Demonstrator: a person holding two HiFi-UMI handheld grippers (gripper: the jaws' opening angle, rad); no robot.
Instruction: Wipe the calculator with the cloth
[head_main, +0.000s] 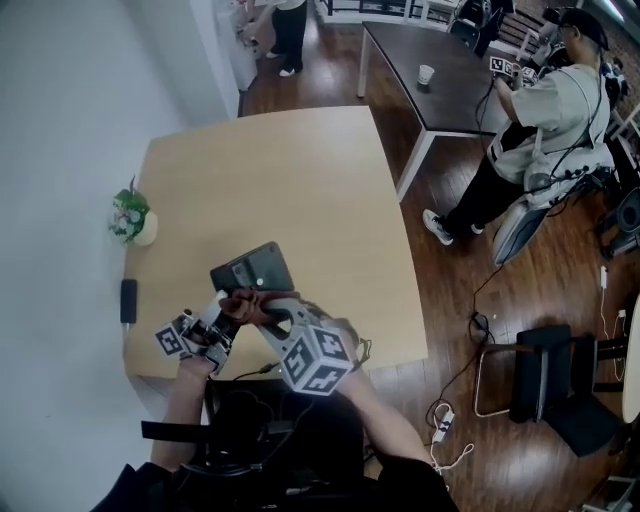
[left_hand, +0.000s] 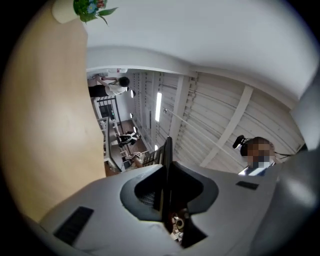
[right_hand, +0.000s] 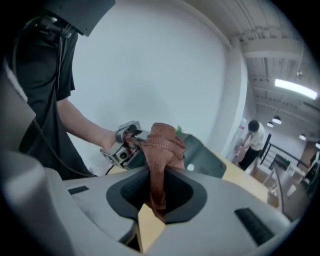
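In the head view the dark calculator is lifted off the wooden table near its front edge. My left gripper is shut on its near corner; in the left gripper view the calculator shows edge-on as a thin dark slab between the jaws. My right gripper is shut on a reddish-brown cloth that lies bunched against the calculator's near end. In the right gripper view the cloth rises from the jaws in front of the calculator, with the left gripper just to its left.
A small potted plant and a flat black object sit at the table's left edge. A dark table with a white cup stands behind. One person stands at the right, another far back. A black chair is at the lower right.
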